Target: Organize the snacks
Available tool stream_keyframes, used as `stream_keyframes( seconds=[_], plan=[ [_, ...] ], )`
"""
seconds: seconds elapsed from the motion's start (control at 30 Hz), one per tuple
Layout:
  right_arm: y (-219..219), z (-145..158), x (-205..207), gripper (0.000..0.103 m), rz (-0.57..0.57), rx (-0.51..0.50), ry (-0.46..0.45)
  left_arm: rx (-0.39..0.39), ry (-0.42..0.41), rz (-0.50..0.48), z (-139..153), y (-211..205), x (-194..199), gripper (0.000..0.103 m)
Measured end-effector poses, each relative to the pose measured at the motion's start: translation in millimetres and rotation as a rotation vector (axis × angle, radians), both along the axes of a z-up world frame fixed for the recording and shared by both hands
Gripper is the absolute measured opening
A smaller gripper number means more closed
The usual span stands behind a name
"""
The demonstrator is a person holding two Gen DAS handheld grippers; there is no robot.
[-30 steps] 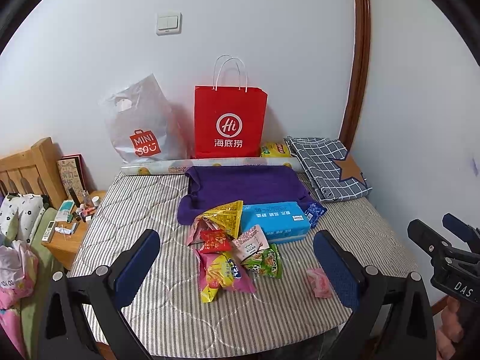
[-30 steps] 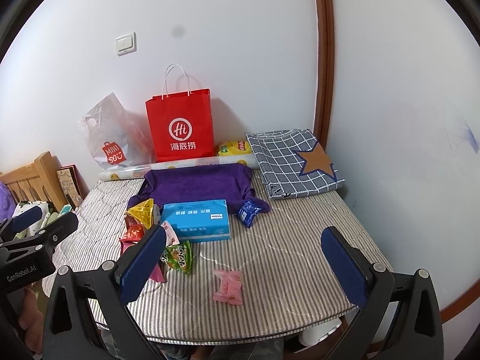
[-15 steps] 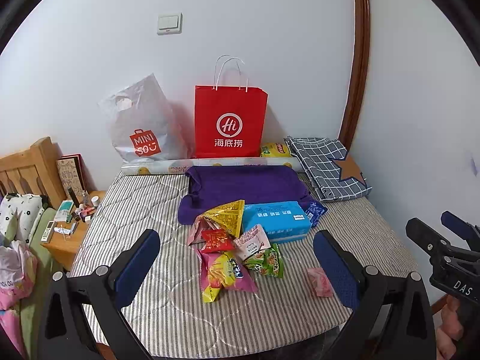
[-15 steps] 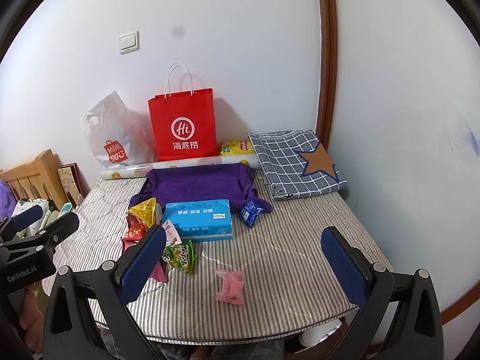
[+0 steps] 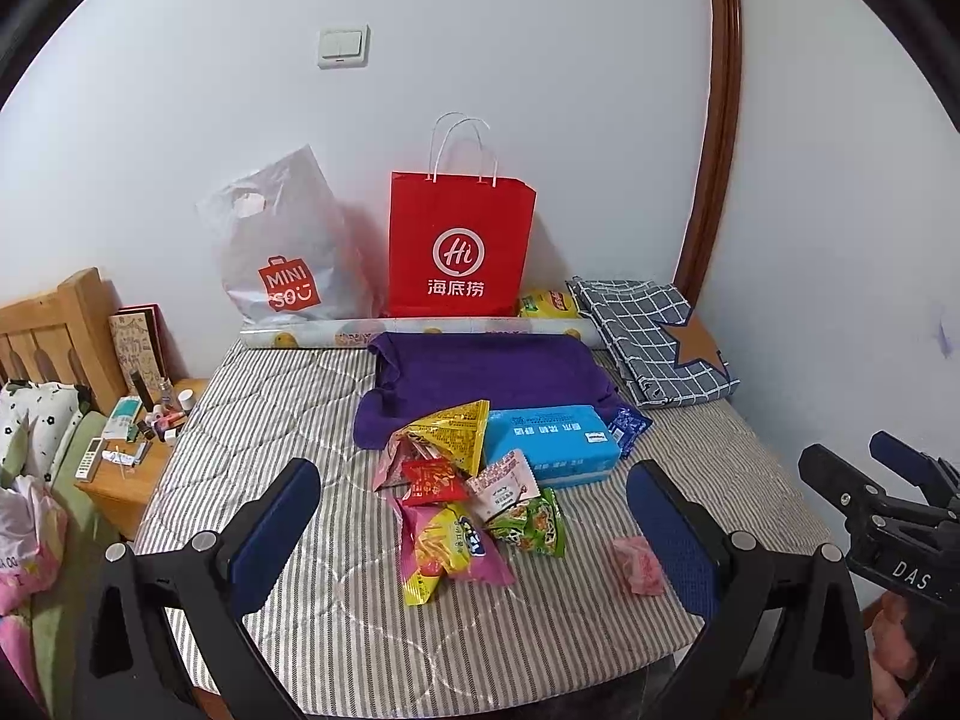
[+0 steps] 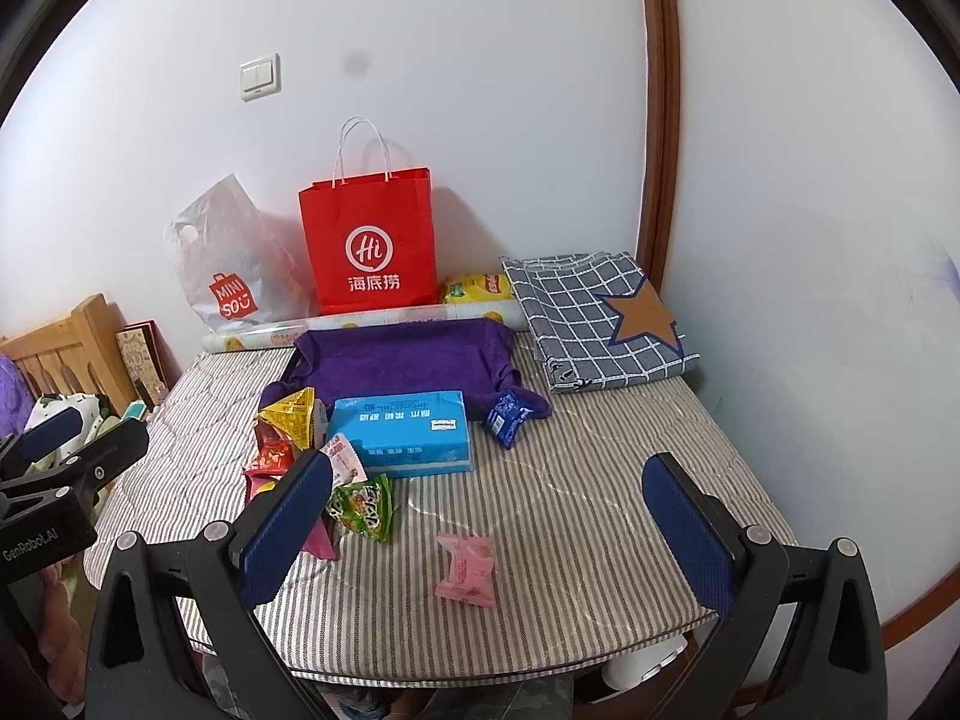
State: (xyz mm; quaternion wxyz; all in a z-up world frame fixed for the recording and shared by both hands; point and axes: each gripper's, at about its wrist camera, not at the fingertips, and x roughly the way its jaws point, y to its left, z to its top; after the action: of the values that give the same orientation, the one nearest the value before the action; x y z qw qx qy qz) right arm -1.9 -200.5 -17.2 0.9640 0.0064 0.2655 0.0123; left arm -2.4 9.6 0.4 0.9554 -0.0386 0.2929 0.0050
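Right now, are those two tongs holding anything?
Left tongs: open, holding nothing.
Right tongs: open, holding nothing.

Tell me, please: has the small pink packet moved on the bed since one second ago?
No. The small pink packet lies at the same spot, before the blue tissue box, untouched; only the camera shifted slightly.

White walls (image 5: 540, 60), wooden headboard (image 5: 54, 330), brown door trim (image 5: 717, 120)

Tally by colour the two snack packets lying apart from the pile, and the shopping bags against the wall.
pink packet: 1
blue packet: 1
red bag: 1
white bag: 1
Total: 4
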Motion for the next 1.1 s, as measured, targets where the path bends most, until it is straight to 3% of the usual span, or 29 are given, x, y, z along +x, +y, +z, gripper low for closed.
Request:
stream_keyframes(
  seconds=[0.73,1.1],
  plan=[
    [9,-5,13,0.102,0.018,-0.015,0.014,-0.074,-0.029,0.003,-1,3,7,0.102],
    [7,-11,25,0.102,0.002,-0.006,0.033,-0.028,-0.011,0.014,-5,0,19,0.101]
  ],
)
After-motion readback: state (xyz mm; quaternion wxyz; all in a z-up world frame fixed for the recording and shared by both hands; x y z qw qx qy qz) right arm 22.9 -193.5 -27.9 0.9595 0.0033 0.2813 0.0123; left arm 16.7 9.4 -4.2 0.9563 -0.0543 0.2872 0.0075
